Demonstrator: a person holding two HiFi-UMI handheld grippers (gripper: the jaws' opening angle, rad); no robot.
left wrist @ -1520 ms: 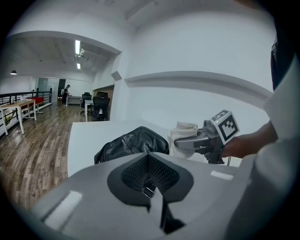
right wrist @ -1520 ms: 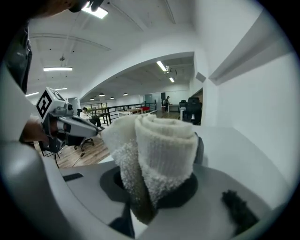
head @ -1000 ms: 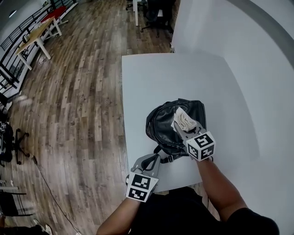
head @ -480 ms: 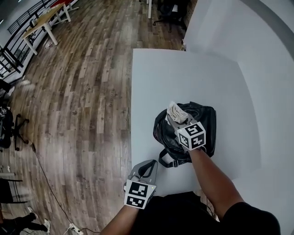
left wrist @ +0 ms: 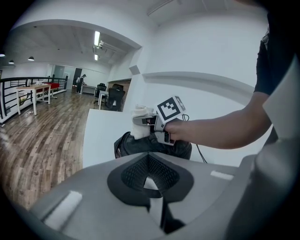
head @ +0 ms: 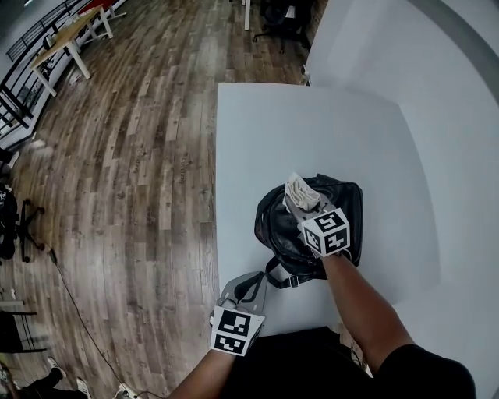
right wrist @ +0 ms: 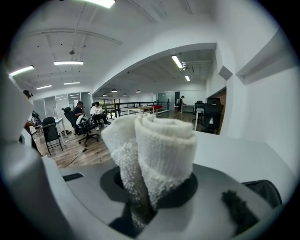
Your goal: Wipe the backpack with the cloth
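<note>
A black backpack point(head: 343, 210) lies on the white table point(head: 265, 132) near its front edge. My right gripper point(head: 299, 204) is shut on a rolled white cloth point(head: 299, 190) and holds it at the backpack's top left part. In the right gripper view the cloth point(right wrist: 154, 150) stands up between the jaws and fills the middle. My left gripper point(head: 250, 283) hovers at the table's front left corner, jaws together, beside the backpack's strap loop point(head: 274, 274) and apart from it. In the left gripper view the backpack point(left wrist: 129, 144) and the cloth point(left wrist: 139, 111) show ahead.
A white wall point(head: 437, 93) curves along the table's right side. Wooden floor point(head: 132, 171) drops off at the table's left edge. Desks point(head: 66, 35) and office chairs point(head: 273, 12) stand far off, where seated people point(right wrist: 89, 115) show in the right gripper view.
My right gripper has carried the cloth leftward across the backpack to its upper left part. The left gripper has drawn back a little from the strap.
</note>
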